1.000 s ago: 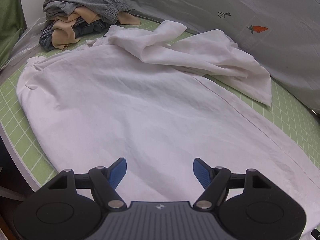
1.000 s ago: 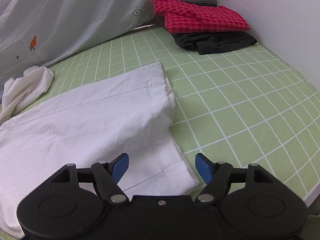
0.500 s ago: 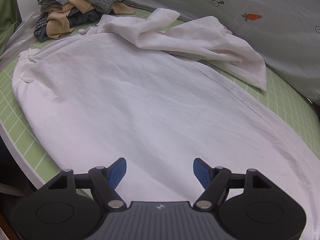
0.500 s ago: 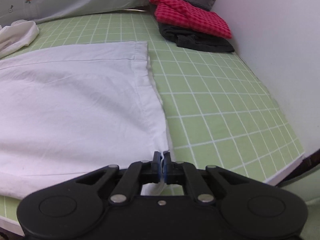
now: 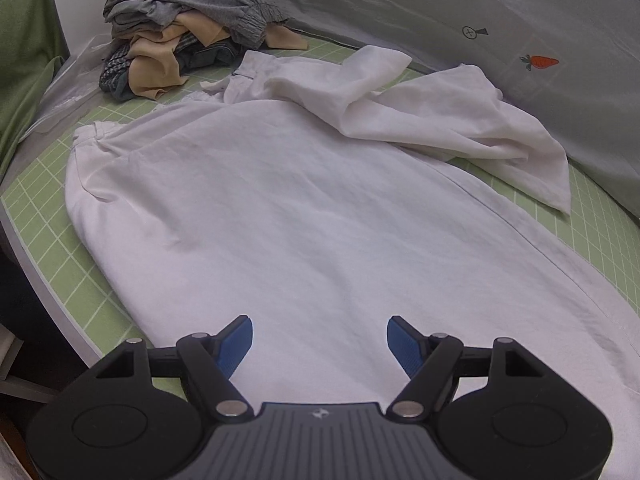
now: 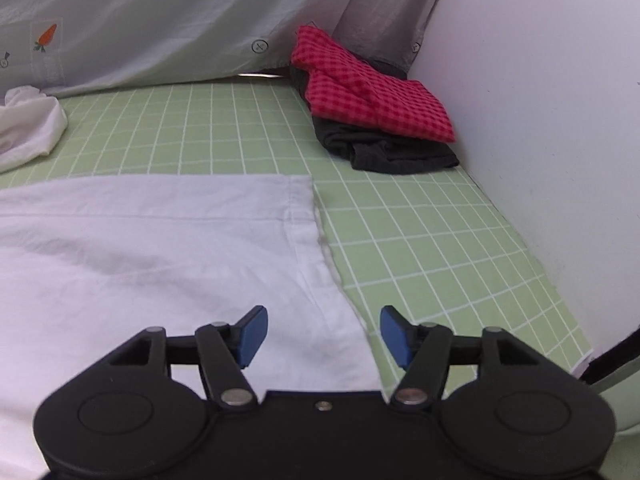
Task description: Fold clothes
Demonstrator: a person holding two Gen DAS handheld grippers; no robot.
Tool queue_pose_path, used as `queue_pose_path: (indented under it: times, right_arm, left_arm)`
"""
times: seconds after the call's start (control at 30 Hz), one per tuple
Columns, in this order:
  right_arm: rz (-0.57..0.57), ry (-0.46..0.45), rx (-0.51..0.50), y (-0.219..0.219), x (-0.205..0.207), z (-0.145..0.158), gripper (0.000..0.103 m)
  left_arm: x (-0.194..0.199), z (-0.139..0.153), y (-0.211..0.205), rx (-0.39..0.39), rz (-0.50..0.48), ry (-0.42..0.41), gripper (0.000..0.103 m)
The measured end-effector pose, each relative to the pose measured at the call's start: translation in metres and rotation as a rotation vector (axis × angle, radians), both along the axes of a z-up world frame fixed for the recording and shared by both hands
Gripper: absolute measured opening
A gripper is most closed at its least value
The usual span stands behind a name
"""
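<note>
A large white garment (image 5: 300, 220) lies spread flat on the green grid mat (image 5: 40, 216), with a second part of it bunched (image 5: 420, 120) at the far side. My left gripper (image 5: 320, 344) hovers open above the flat cloth, nothing between its blue pads. In the right wrist view the garment's hemmed end (image 6: 140, 260) lies straight on the mat (image 6: 420, 240). My right gripper (image 6: 324, 334) hangs above that hem's near corner. Its jaws are opening, and the cloth lies below them, not pinched.
A loose pile of grey and beige clothes (image 5: 188, 40) sits at the mat's far left. A folded red checked cloth (image 6: 372, 96) rests on a dark garment (image 6: 392, 152) by the white wall (image 6: 540, 120). A grey carrot-print sheet (image 5: 520, 20) hangs behind.
The right gripper, open a second ago, shut on the garment's hem corner half a second ago and has let go and risen. The hem now lies straight. The left gripper stayed open and shifted slightly.
</note>
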State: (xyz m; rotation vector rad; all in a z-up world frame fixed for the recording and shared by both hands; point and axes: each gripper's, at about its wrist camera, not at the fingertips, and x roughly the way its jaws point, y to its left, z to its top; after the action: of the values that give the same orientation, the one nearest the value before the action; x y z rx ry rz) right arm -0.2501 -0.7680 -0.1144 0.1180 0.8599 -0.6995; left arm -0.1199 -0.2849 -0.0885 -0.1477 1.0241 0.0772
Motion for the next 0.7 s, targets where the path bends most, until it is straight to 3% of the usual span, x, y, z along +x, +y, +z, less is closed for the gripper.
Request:
queue_pose_path:
  times: [0.33, 0.57, 0.7]
  right_arm:
    - [0.046, -0.112, 0.144, 0.049, 0.114, 0.003, 0.083]
    - [0.044, -0.219, 0.259, 0.072, 0.212, 0.003, 0.083]
    - [0.070, -0.244, 0.314, 0.076, 0.272, -0.007, 0.083]
  left_arm:
    - [0.074, 0.012, 0.069, 0.022, 0.079, -0.028, 0.075]
    - [0.166, 0.004, 0.107, 0.027, 0.123, -0.037, 0.076]
    - [0.228, -0.014, 0.106, 0.057, 0.123, -0.003, 0.076]
